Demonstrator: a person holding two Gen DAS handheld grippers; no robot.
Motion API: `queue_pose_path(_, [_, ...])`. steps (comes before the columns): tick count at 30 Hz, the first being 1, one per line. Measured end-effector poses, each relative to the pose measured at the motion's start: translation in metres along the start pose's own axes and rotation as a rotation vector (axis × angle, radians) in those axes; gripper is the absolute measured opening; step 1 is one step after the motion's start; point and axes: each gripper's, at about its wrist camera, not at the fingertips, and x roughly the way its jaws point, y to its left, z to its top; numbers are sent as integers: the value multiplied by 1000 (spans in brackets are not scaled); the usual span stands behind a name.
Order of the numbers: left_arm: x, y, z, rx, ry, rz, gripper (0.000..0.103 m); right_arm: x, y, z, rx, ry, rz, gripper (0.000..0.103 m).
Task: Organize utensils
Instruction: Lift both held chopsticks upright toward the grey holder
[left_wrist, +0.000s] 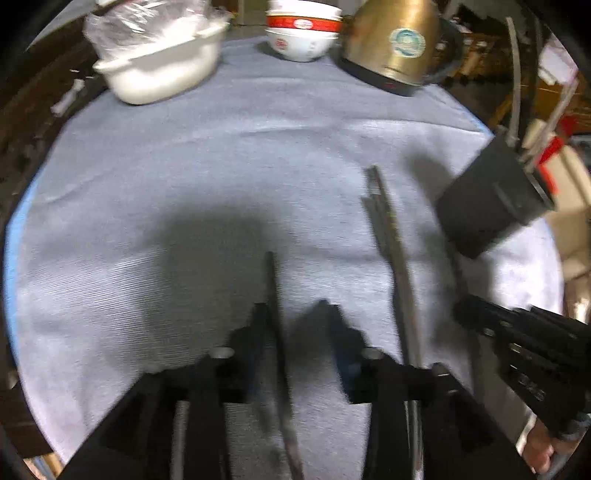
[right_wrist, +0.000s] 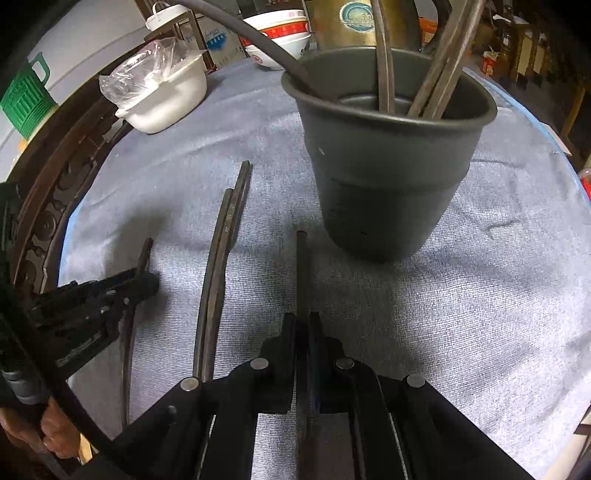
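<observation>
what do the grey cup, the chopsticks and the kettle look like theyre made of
Cup: probably matte plastic; dull, even grey wall with a rolled rim and no glare.
Chopsticks: dark, worn sticks with a faint sheen, likely wood or bamboo, though the look leaves it open.
Kettle: brushed metal, gold-toned, with soft streaky reflections, on a black base that looks like plastic.

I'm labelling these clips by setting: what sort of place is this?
Probably a home kitchen or dining table. Stacked bowls, an electric kettle and a dark utensil cup holding chopsticks stand on a towel-covered table, with household clutter behind.
</observation>
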Motion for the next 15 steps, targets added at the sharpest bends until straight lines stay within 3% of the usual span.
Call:
queue_pose_path(7, [-1, 16, 3, -38, 20, -91, 50, 2, 2, -1, -14, -5, 7, 9])
queue_pose_path(8, [-2, 19, 3, -46, 22, -97, 47, 1, 1, -2, -13, -5, 10, 9])
queue_pose_path(10, [-4, 23, 3, -56, 24, -79, 31, 1, -1, -2, -10, -5, 21, 9])
queue_pose_path(11, [-4, 26, 3, -62, 28, -71, 28, 1, -2, -2, -9, -5, 23, 9])
queue_pose_path(15, [-8, 29, -5, -74, 50, -68, 25, 0, -4, -4, -4, -9, 35, 9])
